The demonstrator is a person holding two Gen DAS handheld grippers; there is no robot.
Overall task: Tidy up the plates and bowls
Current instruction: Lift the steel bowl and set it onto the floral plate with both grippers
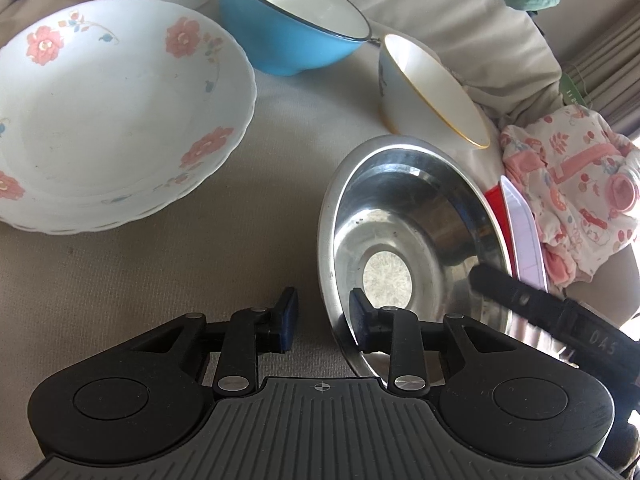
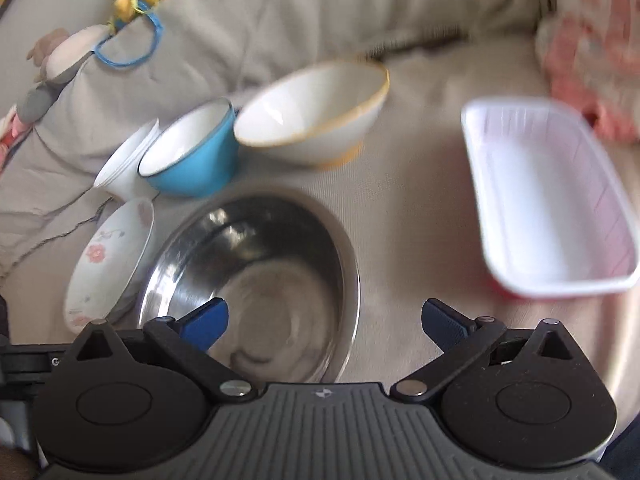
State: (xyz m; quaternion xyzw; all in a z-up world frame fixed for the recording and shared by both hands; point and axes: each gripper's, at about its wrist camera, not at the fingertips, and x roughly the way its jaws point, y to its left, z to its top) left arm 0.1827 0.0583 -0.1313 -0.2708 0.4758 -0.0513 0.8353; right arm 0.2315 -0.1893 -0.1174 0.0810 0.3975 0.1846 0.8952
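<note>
Left wrist view: left gripper (image 1: 323, 320), fingers apart, straddles the near-left rim of the steel bowl (image 1: 408, 248), one inside, one outside. Right gripper (image 2: 324, 318) hovers spread wide over that bowl, gripping nothing. Best close squarely on the rim before lifting; floral plate (image 1: 108, 116) waits left, blue bowl (image 1: 288, 28) far.

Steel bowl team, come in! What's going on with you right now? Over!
Left gripper jaws straddle steel bowl rim, not closed. Right gripper wide open, empty. Gold-rimmed bowl leans close behind.
</note>
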